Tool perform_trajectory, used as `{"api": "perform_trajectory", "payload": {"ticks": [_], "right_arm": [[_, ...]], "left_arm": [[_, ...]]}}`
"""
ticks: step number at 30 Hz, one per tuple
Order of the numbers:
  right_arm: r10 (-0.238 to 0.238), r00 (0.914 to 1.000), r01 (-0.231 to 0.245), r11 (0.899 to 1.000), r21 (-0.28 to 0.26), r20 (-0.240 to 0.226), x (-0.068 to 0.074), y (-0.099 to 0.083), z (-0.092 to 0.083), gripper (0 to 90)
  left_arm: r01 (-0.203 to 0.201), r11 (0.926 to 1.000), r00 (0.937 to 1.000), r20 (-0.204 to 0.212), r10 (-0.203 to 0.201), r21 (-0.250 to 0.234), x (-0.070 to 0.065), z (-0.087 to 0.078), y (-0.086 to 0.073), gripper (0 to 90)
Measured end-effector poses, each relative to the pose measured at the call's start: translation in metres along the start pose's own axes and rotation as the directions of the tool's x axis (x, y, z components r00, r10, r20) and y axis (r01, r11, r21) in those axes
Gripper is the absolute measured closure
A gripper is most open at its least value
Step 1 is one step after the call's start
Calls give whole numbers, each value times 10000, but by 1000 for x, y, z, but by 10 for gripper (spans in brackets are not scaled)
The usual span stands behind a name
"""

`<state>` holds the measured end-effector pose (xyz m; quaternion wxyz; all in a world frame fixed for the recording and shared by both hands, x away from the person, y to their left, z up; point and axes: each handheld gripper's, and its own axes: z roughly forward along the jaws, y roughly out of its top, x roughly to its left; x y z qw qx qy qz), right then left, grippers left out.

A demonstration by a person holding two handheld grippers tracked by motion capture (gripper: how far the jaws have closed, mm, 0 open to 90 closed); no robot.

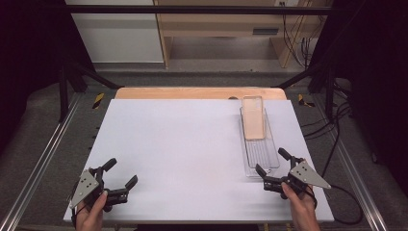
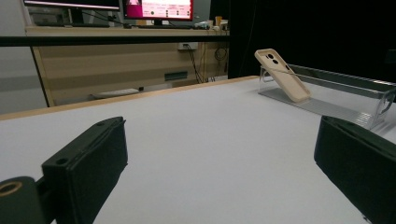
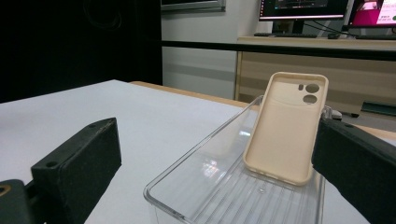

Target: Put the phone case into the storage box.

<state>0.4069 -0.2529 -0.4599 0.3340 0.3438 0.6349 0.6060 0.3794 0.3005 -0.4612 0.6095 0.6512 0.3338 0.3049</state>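
A beige phone case [image 1: 253, 117] [image 2: 282, 74] [image 3: 285, 129] leans tilted in a clear plastic tray [image 1: 261, 154] [image 3: 205, 182] on the right side of the white table. My right gripper [image 1: 273, 166] stands open at the tray's near end, its jaws either side of the tray in the right gripper view. My left gripper [image 1: 121, 172] rests open near the front left corner, far from the case, with nothing between its jaws.
The white tabletop [image 1: 183, 149] stretches between the two grippers. A wooden strip [image 1: 192, 93] runs along the far edge. Metal rails [image 1: 38, 159] flank the table. Cables [image 1: 337, 144] trail on the right. A desk with monitors [image 3: 308, 9] stands beyond.
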Motion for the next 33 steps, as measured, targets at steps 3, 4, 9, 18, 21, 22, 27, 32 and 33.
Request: {"api": "perform_trajectory", "payload": {"ticks": [3, 4, 9, 18, 21, 22, 27, 32, 33], "right_arm": [[-13, 10000, 13, 10000, 8, -8, 0, -2, 1, 18], [-27, 10000, 27, 10000, 23, -7, 0, -2, 1, 18], [54, 9999, -53, 10000, 17, -96, 3, -3, 4, 18], [112, 9995, -109, 9999, 93, -307, 6, -4, 8, 17], [268, 9991, -262, 9995, 184, -342, 7, -4, 10, 18], [346, 9988, -339, 9992, 214, -344, 7, -4, 11, 19], [554, 9984, -548, 9975, 441, -118, 6, -4, 15, 22], [810, 9966, -815, 9955, 493, 114, 5, -1, 13, 26], [831, 9965, -836, 9955, 444, 129, 4, 1, 12, 27]], "left_arm": [[30, 10000, 10000, 6, -30, -22, 1, 0, 0, 24], [37, 10000, 10000, 8, -37, -29, 1, 0, 0, 23], [44, 10000, 10000, 47, -44, -49, 0, 0, 0, 24], [-8, 10000, 9999, 156, 8, -27, -2, 0, 0, 23], [3, 10000, 9998, 174, -3, -14, -3, 1, 0, 22], [-2, 10000, 9998, 177, 2, -10, -3, 1, 0, 22], [-31, 10000, 9998, 186, 31, 0, -3, 1, 0, 22], [-40, 10000, 9999, 141, 39, 29, -3, 1, 1, 22], [-33, 10000, 9999, 135, 32, 43, -3, 1, 1, 22]]}}
